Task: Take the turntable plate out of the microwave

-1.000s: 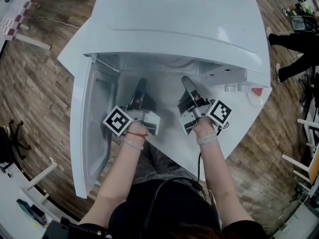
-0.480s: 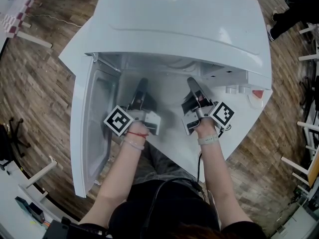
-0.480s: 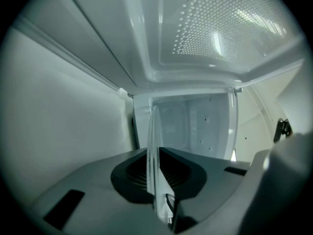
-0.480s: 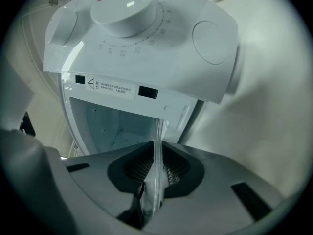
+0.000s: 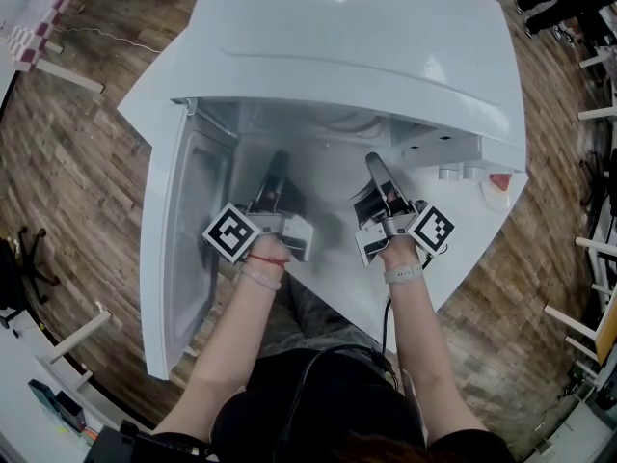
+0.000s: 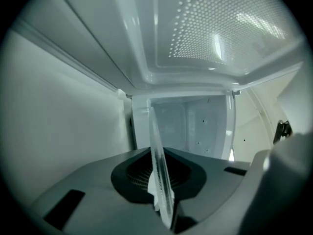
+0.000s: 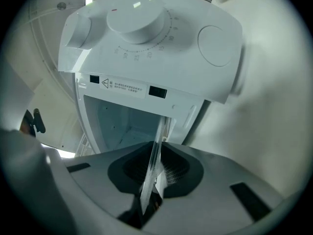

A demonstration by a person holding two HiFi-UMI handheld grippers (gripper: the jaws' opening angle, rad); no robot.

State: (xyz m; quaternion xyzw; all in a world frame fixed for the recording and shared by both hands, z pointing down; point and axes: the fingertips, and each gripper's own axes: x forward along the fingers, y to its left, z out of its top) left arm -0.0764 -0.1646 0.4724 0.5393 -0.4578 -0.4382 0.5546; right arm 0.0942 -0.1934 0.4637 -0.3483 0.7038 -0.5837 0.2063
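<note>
**Both grippers clamped on the glass plate inside the microwave**

Nearest the head camera, the person's two forearms reach forward into the open microwave (image 5: 386,56). The left gripper (image 5: 278,162) and right gripper (image 5: 374,164) sit side by side in the cavity, well apart, with their marker cubes just outside its mouth.

In the left gripper view the clear turntable plate (image 6: 160,180) shows edge-on between the jaws, and the dark ribbed pads press on it from both sides. In the right gripper view the jaws have just been closing, and the plate's rim sits pinched between their pads. The plate is inside the cavity, held at its near edge by both grippers.

The door (image 5: 178,258) hangs open on the left. The control panel (image 7: 146,38) with its round knob (image 7: 137,21) stands to the right. Wooden floor (image 5: 77,162) lies around the appliance.
</note>
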